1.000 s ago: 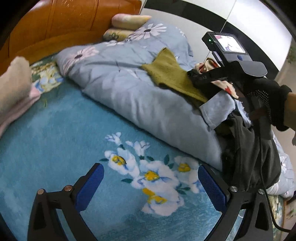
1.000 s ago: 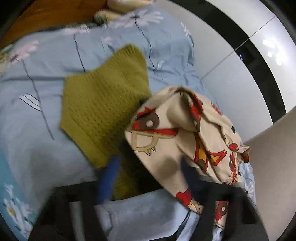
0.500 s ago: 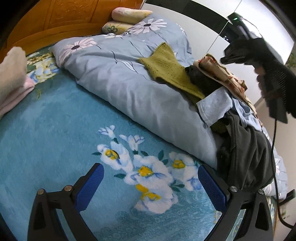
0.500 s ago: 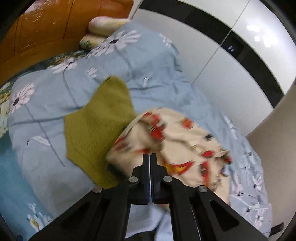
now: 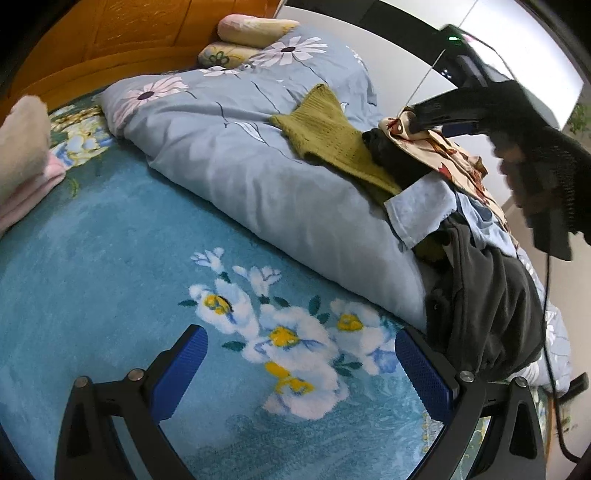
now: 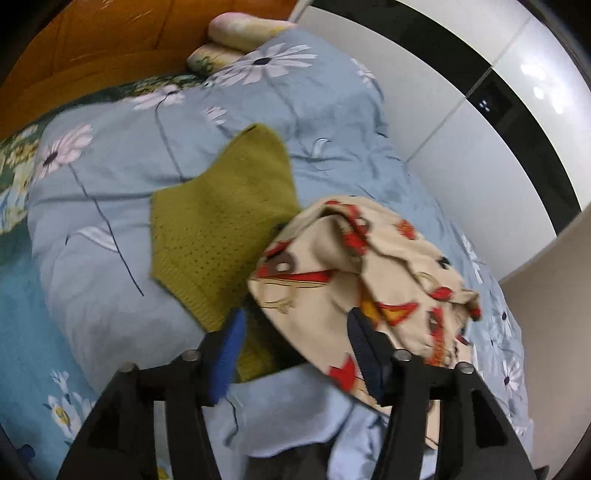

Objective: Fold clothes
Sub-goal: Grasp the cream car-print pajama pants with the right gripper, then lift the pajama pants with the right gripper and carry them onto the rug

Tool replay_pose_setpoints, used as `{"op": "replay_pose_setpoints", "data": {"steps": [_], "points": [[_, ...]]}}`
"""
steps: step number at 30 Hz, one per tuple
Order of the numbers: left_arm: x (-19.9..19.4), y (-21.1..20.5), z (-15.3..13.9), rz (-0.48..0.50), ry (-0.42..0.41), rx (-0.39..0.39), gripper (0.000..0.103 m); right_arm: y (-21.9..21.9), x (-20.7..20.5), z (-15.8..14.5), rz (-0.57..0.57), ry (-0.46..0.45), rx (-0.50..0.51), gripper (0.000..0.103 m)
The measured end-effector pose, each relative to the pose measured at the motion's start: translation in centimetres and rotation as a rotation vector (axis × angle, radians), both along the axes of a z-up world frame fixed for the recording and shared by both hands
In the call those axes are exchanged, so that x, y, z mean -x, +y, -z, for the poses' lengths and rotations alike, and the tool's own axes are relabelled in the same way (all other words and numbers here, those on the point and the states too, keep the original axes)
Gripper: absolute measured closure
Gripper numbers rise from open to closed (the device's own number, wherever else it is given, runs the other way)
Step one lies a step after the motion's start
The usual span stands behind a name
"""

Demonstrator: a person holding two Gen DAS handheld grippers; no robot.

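A pile of clothes lies on a rolled blue floral quilt (image 5: 236, 162): an olive knit top (image 5: 328, 136), a cream garment with red print (image 6: 373, 273), a light blue shirt (image 5: 421, 210) and a dark grey garment (image 5: 491, 306). My right gripper (image 6: 295, 350) is open, its blue pads on either side of the near edge of the cream garment, above the pile; it also shows in the left wrist view (image 5: 413, 118). My left gripper (image 5: 301, 365) is open and empty over the teal flowered blanket (image 5: 110, 258).
A wooden headboard (image 5: 129, 33) and two pillows (image 5: 251, 33) are at the back. Folded pink and cream cloth (image 5: 22, 155) lies at the far left. A white wardrobe (image 6: 480, 140) stands to the right of the bed.
My right gripper was shut half a second ago and is now open around the cream garment's edge, lower and closer to it. My left gripper stayed open and barely moved.
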State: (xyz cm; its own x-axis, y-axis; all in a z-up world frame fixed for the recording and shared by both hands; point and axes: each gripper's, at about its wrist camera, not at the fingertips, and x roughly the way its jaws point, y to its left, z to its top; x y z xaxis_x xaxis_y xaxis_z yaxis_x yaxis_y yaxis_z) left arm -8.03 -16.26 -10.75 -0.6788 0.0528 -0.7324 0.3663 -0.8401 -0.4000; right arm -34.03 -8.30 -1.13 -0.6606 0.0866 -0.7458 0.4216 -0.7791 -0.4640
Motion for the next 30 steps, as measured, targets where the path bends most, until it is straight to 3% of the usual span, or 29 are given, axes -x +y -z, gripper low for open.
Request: {"op": "replay_pose_setpoints", "data": {"steps": [6,11,18,20,23,30], "points": [[0.4,-0.6,1.0,-0.014,-0.010,-0.026,0.000,-0.7,1.2,3.4,-0.014,0.036,-0.188,0.044],[0.5,-0.9,1.2,-0.023,-0.009,-0.055,0.000,1.5,2.2,2.6,0.025,0.136,-0.210,0.045],[0.7,-0.3,1.4,-0.001,-0.016,-0.050,0.000,0.8,1.6,4.6,-0.017,0.117,-0.255,0.046],[0.8,-0.3,1.5,-0.005,-0.021,-0.050,0.000,0.3,1.6,5.0,-0.009,0.146,-0.280,0.055],[0.9,-0.5,1.7,-0.011,-0.028,-0.065,0.000,0.4,2.1,4.0,0.049,0.201,-0.231,0.073],[1.2,0.0,1.7,0.015,-0.030,-0.058,0.000,-0.5,3.5,5.9,0.031,0.200,-0.331,0.078]]}}
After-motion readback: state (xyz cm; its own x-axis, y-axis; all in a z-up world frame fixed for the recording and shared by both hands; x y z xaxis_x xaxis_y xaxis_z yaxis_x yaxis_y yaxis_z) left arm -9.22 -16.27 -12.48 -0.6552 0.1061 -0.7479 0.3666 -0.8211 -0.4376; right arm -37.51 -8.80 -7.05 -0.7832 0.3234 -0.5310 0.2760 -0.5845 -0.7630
